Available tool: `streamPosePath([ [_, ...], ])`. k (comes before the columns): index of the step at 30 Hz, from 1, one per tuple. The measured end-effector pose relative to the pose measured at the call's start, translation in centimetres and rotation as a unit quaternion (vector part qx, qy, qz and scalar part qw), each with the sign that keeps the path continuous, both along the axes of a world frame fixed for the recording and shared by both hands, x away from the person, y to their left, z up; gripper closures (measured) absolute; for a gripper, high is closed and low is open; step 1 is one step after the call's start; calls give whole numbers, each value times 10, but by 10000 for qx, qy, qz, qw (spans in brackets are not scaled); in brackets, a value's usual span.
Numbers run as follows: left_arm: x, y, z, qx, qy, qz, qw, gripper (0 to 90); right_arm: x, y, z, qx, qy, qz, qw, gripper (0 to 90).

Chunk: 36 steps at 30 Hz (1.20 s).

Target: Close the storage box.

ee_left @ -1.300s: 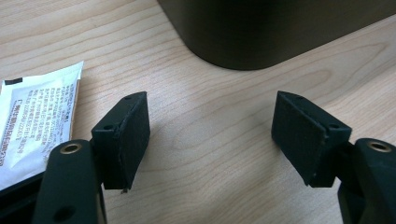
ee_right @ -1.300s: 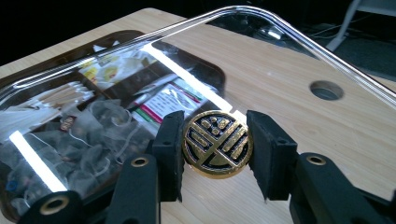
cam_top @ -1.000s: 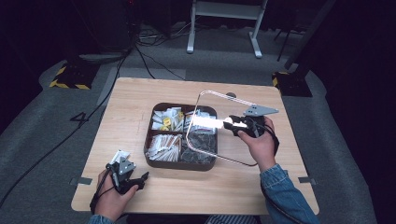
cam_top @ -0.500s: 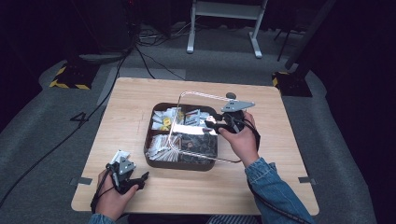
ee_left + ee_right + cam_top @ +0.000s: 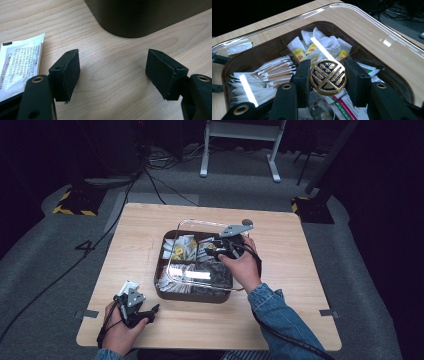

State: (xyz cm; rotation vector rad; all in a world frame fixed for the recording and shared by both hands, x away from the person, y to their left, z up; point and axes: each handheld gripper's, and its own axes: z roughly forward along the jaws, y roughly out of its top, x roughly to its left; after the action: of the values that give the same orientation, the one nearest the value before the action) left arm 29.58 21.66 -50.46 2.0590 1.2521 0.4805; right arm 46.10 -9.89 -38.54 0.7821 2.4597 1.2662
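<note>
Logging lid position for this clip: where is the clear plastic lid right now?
In the high view the clear plastic lid hangs over the dark brown compartment tray at table centre, held by its gold round knob in the right gripper.

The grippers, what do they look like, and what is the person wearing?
The left gripper has two black jaws with flat rubbery pads and brass-coloured rivets. The right gripper is built the same. Each carries a grey three-cornered plate on top and trails a black cable. The person wears a blue denim sleeve.
</note>
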Motion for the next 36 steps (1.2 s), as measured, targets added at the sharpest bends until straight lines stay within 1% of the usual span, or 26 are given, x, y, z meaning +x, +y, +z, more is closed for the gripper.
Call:
streamPosePath([
  [7, 0, 0, 0, 4, -13, 6, 10000, 284, 4, 18, -10, -92, 24, 139, 9999, 591],
  [16, 0, 0, 0, 3, -13, 10, 10000, 284, 8, 36, -27, -197, 127, 235, 9994, 590],
  [25, 0, 0, 0, 5, -16, 9, 10000, 284, 11, 44, -37, -236, 179, 254, 9992, 591],
  [30, 0, 0, 0, 3, -14, 9, 10000, 284, 12, 48, -42, -371, 176, 271, 9988, 590],
  [36, 0, 0, 0, 2, -14, 7, 10000, 284, 13, 51, -47, -377, 212, 254, 9987, 590],
])
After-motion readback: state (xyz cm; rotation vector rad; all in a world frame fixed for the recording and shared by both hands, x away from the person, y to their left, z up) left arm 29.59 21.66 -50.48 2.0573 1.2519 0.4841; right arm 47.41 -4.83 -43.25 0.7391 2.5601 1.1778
